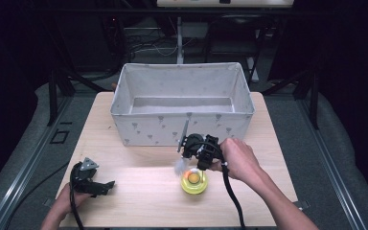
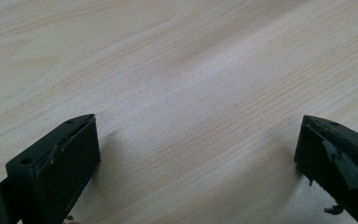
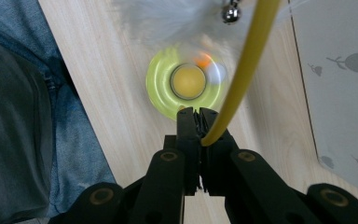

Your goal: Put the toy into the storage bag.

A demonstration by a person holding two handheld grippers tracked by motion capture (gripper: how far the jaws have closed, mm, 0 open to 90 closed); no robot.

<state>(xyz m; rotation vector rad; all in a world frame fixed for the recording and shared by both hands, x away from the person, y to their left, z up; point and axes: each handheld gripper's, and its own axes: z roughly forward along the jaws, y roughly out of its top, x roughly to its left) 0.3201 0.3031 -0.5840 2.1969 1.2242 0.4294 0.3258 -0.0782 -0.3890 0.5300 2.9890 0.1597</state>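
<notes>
My right gripper [image 3: 196, 114] pinches the thin yellow wand [image 3: 242, 70] of the round yellow-green feather toy [image 1: 194, 181] resting on the wooden table [image 1: 139, 191]. Lift vertically; my left gripper [image 2: 196, 154] idles wide open.

No readable text

No words, brands or numbers can be read — the fabric bin [image 1: 182, 127] bears only small grey flower-like prints, no lettering.
</notes>
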